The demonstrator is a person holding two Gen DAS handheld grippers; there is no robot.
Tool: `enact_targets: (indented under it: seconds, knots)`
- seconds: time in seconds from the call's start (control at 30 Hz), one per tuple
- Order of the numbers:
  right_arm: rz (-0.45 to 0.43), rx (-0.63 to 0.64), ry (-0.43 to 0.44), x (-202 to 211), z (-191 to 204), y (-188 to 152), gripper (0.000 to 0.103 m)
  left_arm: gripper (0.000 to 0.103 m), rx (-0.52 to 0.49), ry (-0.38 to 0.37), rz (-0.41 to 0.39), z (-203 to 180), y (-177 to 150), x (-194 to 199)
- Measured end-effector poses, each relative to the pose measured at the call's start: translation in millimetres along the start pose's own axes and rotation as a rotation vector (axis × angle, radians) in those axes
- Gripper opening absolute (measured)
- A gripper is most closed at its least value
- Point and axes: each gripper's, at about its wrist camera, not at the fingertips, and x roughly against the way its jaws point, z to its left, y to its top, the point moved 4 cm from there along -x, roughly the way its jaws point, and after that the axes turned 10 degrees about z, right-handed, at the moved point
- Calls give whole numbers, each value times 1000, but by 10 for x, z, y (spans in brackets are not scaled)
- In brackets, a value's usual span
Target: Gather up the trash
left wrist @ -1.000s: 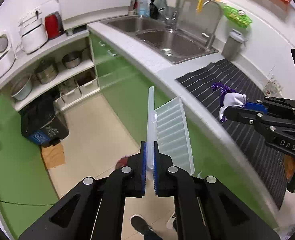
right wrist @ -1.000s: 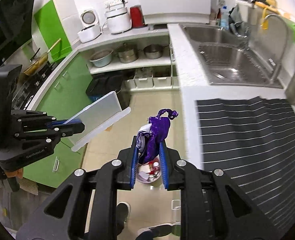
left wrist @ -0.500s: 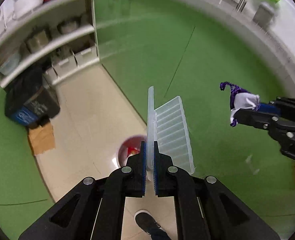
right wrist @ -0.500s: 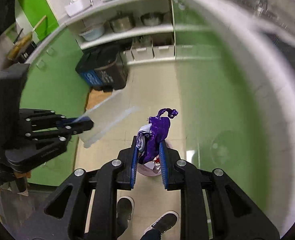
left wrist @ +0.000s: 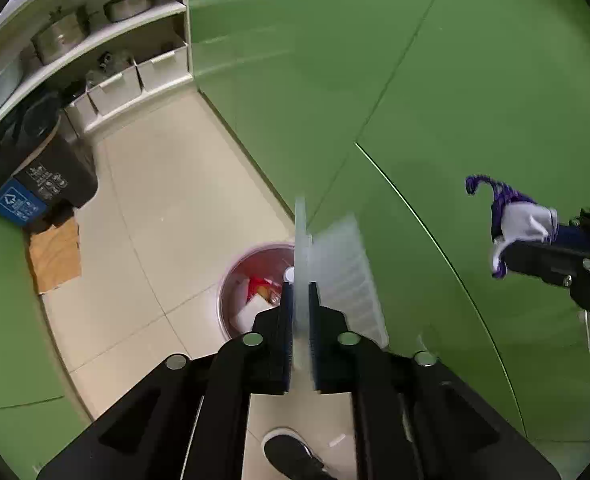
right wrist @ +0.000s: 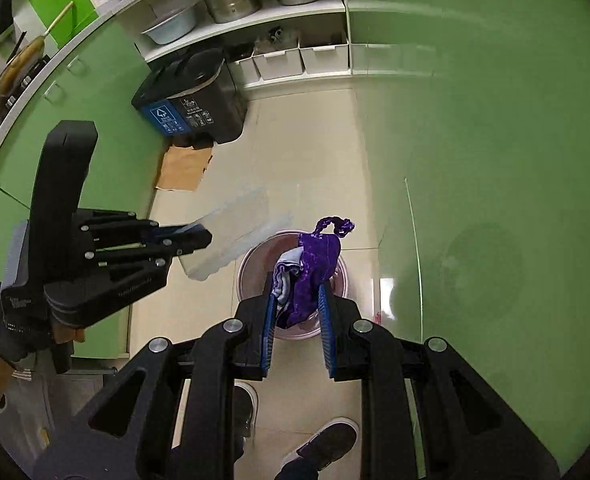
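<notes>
My left gripper (left wrist: 301, 292) hangs over a round bin (left wrist: 226, 300) of trash on the floor. Its jaws are opening around a clear ribbed plastic tray (left wrist: 343, 272), which looks blurred and loose between the pads. In the right wrist view the left gripper (right wrist: 203, 238) and the tray (right wrist: 235, 232) sit left of the bin (right wrist: 345, 276). My right gripper (right wrist: 297, 292) is shut on a purple and white crumpled wad (right wrist: 315, 264), directly above the bin. The left wrist view shows the wad (left wrist: 523, 220) at the right edge.
Green cabinet doors (left wrist: 415, 80) stand close on the right. A black recycling bin (right wrist: 187, 96) and a piece of cardboard (right wrist: 183, 168) lie by the far shelves with pots and white boxes. A person's shoes (right wrist: 323, 444) stand on the tiled floor below.
Both grippers have dropped from counter height to near the floor, over the round bin. The left jaws have widened and the tray has begun to slip. The right grip is unchanged.
</notes>
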Motion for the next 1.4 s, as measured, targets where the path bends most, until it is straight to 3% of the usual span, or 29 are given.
enact_targets:
  seconds: [0.03,0.07,0.1,0.67,1.2,1.23,1.3,1.33,1.37,1.4]
  knots:
    - [0,-1,1,-19,-6,11,19,49,6,1,-6,14,18,-6]
    - [-1,-1,1,-31,-4,22,19,89,11,6,-21,18,22,0]
    - [-2,-1,1,-32,-8,18,19,98,14,7,-42,20,29,6]
    - [4,26,9,-93,76,-7,19,97,70,19,-88,268,-65,290]
    - [31,105,45,-610,345,180,23,97,148,42,-110,751,-276,343]
    - [29,105,42,-630,347,187,27,97,152,43,-109,778,-281,330]
    - [23,102,41,-664,336,208,50,97,159,45,-111,827,-278,322]
    - [19,100,42,-672,335,218,76,97,160,45,-111,844,-281,320]
    - [14,98,46,-684,339,228,93,97,162,47,-112,860,-279,319]
    - [14,95,42,-692,330,228,94,97,164,48,-113,872,-276,319]
